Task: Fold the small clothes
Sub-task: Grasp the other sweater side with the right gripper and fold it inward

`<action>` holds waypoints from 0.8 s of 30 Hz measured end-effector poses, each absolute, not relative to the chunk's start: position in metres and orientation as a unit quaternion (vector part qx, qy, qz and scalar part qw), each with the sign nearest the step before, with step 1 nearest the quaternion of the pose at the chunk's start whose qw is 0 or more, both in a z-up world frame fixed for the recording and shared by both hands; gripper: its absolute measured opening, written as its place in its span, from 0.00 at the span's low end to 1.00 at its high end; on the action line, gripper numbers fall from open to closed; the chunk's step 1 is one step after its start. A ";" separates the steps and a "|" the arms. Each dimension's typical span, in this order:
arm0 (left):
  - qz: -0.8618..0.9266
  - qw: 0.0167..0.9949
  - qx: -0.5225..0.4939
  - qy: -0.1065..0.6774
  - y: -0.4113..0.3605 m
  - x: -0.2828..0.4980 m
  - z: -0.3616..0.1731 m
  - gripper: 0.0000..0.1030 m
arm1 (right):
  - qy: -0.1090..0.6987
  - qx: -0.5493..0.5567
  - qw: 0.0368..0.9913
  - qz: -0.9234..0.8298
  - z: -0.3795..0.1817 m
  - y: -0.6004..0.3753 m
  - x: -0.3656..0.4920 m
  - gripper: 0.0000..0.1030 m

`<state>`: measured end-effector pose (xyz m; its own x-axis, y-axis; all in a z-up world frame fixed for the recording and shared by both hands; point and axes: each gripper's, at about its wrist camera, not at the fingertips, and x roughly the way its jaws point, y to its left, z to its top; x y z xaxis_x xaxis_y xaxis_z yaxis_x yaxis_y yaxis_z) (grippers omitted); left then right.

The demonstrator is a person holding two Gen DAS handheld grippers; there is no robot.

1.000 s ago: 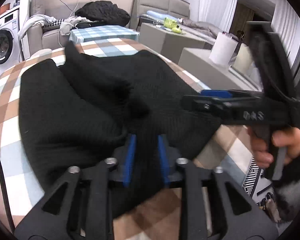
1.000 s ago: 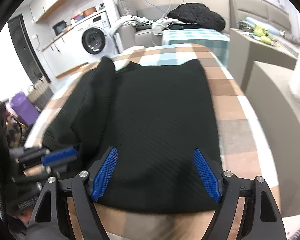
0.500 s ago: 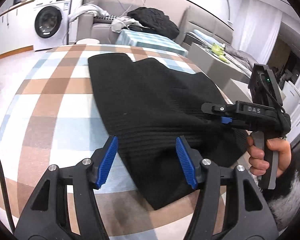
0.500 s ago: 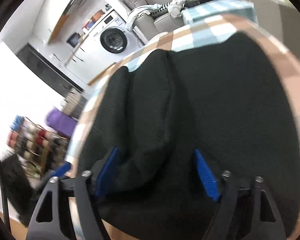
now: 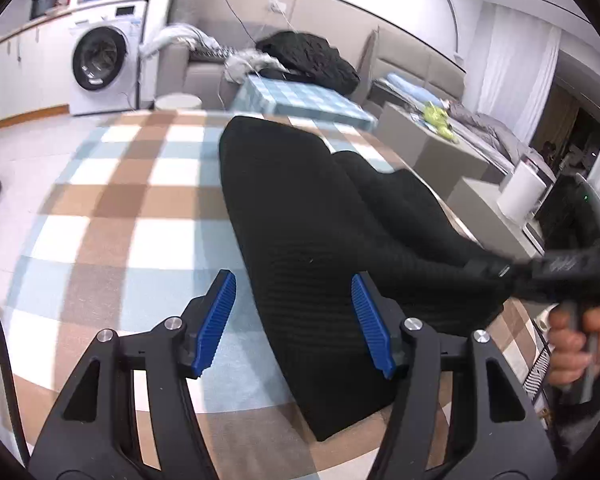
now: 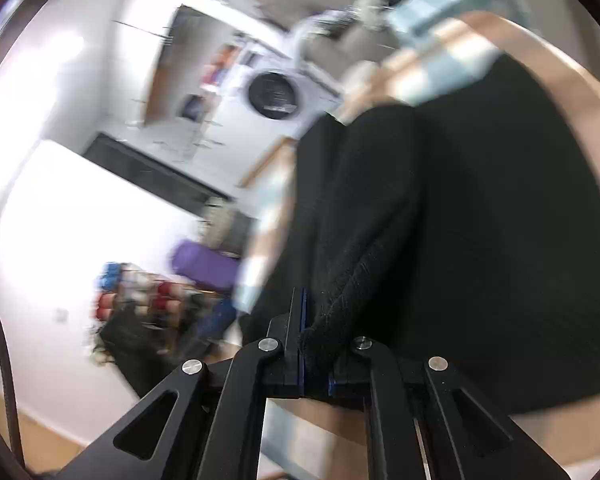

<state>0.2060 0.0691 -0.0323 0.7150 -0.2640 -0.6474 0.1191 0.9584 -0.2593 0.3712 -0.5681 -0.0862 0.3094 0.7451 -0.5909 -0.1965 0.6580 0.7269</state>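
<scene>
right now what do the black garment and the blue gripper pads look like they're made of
Black garment: looks like soft ribbed knit, matte; fine parallel ridges show and it slumps in rounded folds. Blue pads on the left gripper: probably moulded rubber or plastic, with a ridged face; which one is unclear.

Black ribbed knit garment [image 5: 300, 220] lies partly folded on the checked tablecloth [image 5: 132, 200].

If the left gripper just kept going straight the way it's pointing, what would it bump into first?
Most likely the black garment. The left gripper is open and tilted downward, with the garment's near left edge lying between its blue pads, on the checked tablecloth. Depth is hard to judge through this lens.
</scene>
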 end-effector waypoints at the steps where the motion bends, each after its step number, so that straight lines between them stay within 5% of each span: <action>1: -0.110 0.916 -0.098 0.374 0.066 0.208 -0.038 0.56 | 0.520 0.258 0.763 0.284 -0.099 -0.571 0.371 0.07; 5: -0.125 0.904 -0.066 0.404 0.048 0.210 -0.056 0.56 | 0.545 0.207 0.776 0.239 -0.113 -0.577 0.372 0.18; 8: -0.130 0.901 -0.058 0.409 0.042 0.206 -0.062 0.56 | 0.504 0.171 0.817 0.221 -0.089 -0.578 0.372 0.41; 16: -0.117 0.903 -0.069 0.409 0.039 0.213 -0.064 0.56 | 0.485 0.129 0.816 0.286 -0.067 -0.521 0.421 0.43; 20: -0.104 0.905 -0.076 0.406 0.049 0.212 -0.062 0.56 | 0.542 0.135 0.775 0.296 -0.112 -0.487 0.453 0.40; 23: -0.097 0.904 -0.087 0.407 0.056 0.212 -0.061 0.56 | 0.533 0.109 0.777 0.315 -0.110 -0.465 0.451 0.10; 24: -0.097 0.904 -0.089 0.407 0.056 0.212 -0.060 0.56 | 0.506 0.133 0.780 0.343 -0.096 -0.467 0.447 0.09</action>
<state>0.2116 0.0562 -0.0601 0.6499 -0.2477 -0.7185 0.1025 0.9653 -0.2400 0.4471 -0.4668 -0.0963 0.2515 0.6703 -0.6981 -0.4003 0.7288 0.5556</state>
